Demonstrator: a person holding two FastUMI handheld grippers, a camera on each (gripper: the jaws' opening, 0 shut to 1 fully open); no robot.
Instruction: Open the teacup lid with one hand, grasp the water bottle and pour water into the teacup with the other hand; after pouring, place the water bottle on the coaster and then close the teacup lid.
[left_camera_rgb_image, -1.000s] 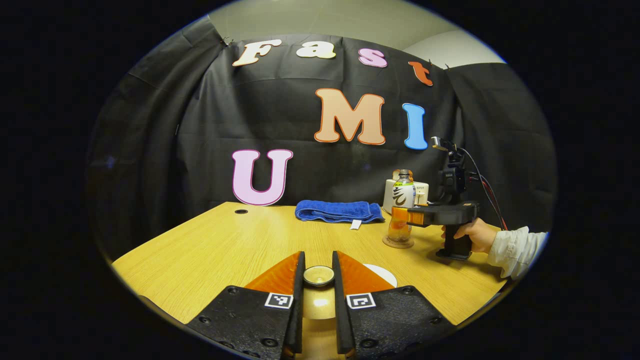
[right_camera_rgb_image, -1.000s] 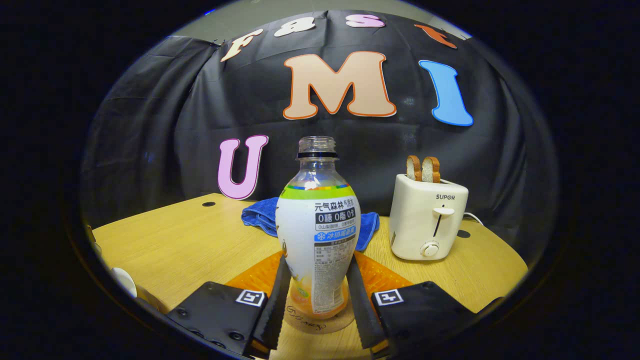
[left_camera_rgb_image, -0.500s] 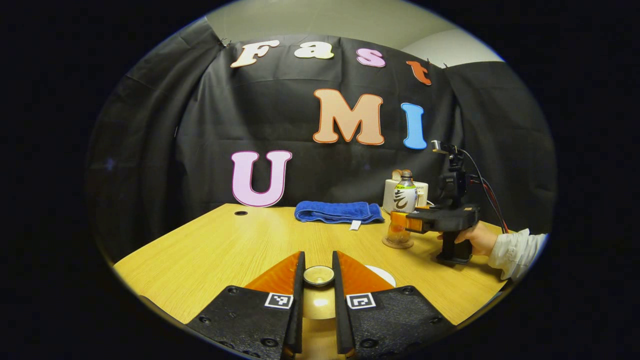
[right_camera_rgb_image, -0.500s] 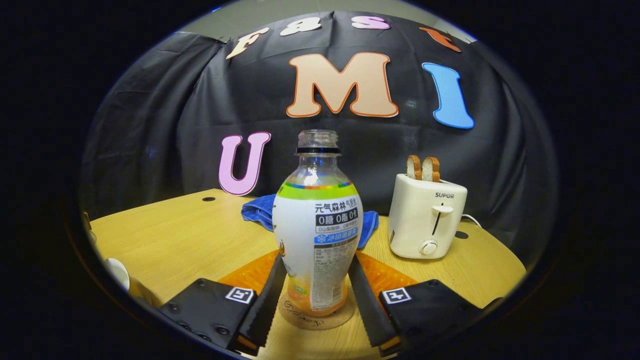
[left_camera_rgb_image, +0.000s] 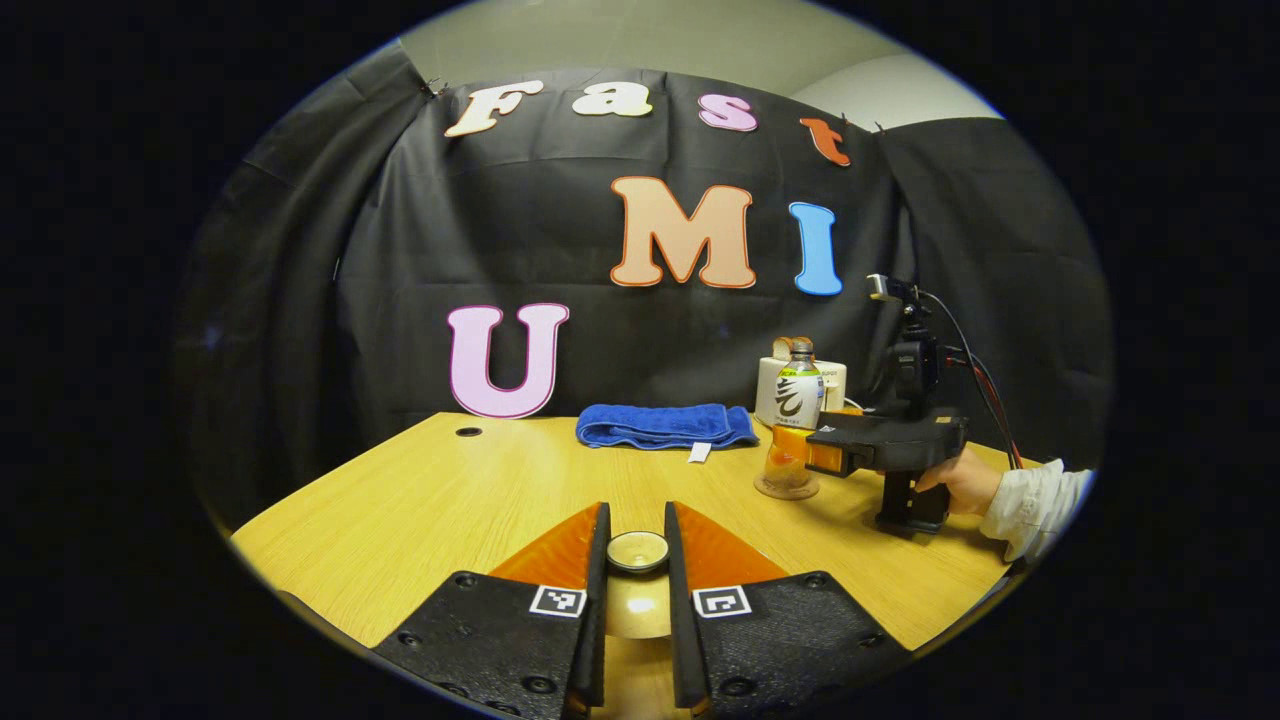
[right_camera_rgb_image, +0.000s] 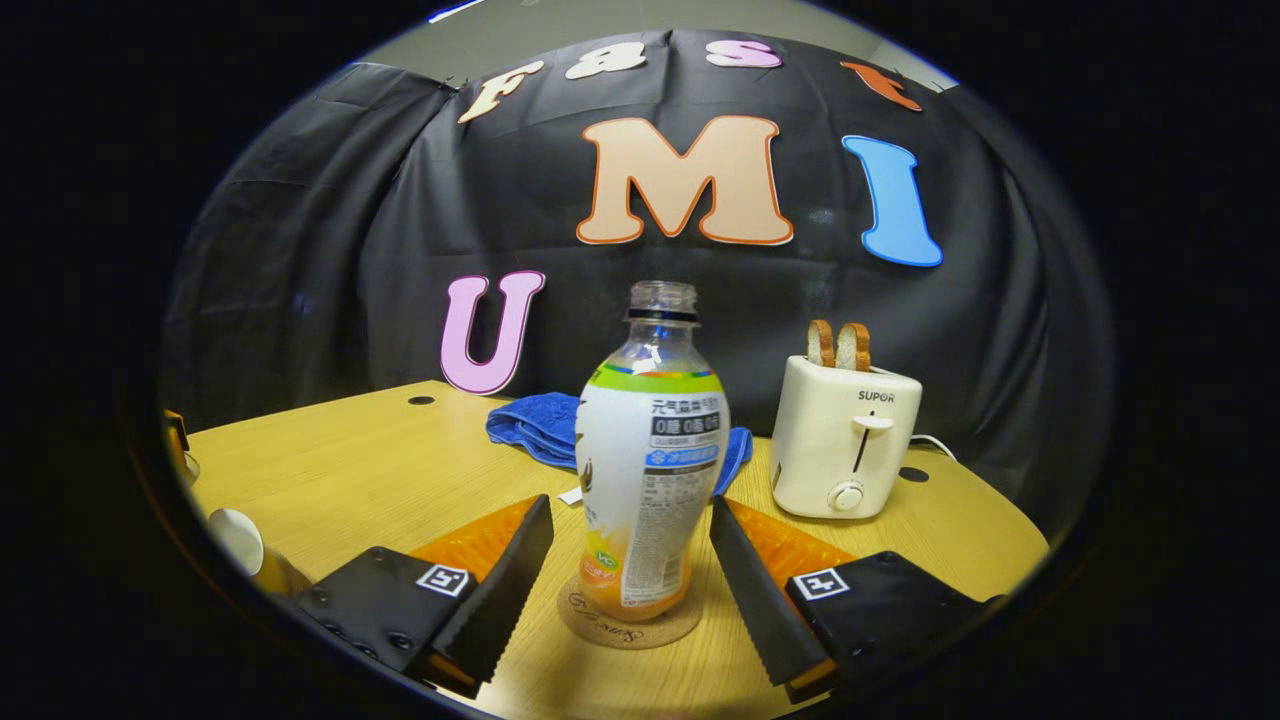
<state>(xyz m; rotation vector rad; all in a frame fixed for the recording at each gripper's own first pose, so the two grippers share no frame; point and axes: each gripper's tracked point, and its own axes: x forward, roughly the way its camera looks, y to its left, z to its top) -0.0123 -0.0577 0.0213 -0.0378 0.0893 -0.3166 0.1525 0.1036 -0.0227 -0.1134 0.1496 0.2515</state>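
Right gripper (right_camera_rgb_image: 630, 560) had let go of the water bottle (right_camera_rgb_image: 650, 480): a second back its fingers were pressed on the bottle's lower body, then they spread, and by this moment the jaws stood wide apart with clear gaps either side. Bottle was upright on the coaster (right_camera_rgb_image: 628, 622), cap off, orange liquid low in the base. From the left gripper view, the right gripper (left_camera_rgb_image: 825, 450) had pulled back a bit toward the person's hand (left_camera_rgb_image: 960, 480), just beside the bottle (left_camera_rgb_image: 795, 420) rather than around it.

Left gripper (left_camera_rgb_image: 637, 560) hadn't changed at all: clamped on the teacup lid (left_camera_rgb_image: 637, 552) by its knob, held over the wooden table (left_camera_rgb_image: 450, 510). Teacup (right_camera_rgb_image: 240, 540) sat at the far left edge of the right gripper view, partly cut off.

Judgement: pour and bottle placement looked done; only closing the lid remained. Towel (right_camera_rgb_image: 545, 425) and toaster (right_camera_rgb_image: 845, 435) at the back stayed untouched.
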